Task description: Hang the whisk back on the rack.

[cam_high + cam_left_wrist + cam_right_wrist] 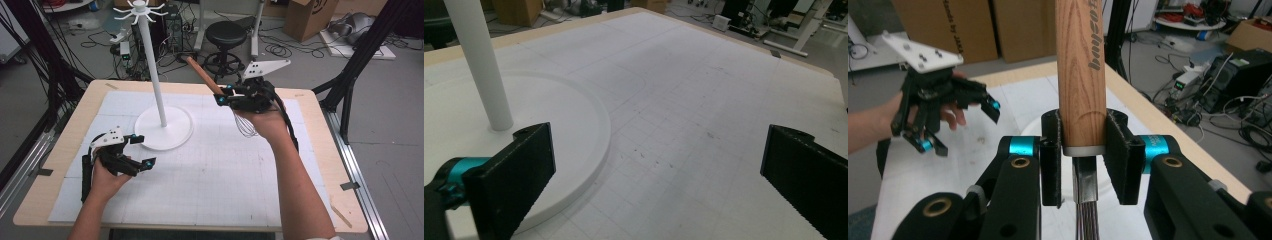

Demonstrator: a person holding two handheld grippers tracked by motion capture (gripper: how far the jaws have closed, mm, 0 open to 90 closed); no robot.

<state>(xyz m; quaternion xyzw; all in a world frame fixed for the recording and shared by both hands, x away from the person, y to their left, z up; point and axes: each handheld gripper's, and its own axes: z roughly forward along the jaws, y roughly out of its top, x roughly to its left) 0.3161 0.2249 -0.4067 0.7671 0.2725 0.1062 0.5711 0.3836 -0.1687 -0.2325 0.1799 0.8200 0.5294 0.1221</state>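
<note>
Whisk (227, 102), wooden handle, wire loops hanging down: clamped at the handle's lower end in the right hand-held gripper (227, 95), raised above the counter (300, 165) at upper centre-right of the high view. White hook stand (159, 90), centre-left; left hand-held gripper (141, 150), jaws apart and empty, beside its round base. Advice: keep the clamp firm, lift the handle tip to a top hook (131, 17), steadying the base.

Black hand-held gripper (141, 149) with teal joints, grey 3-cornered plate
</note>
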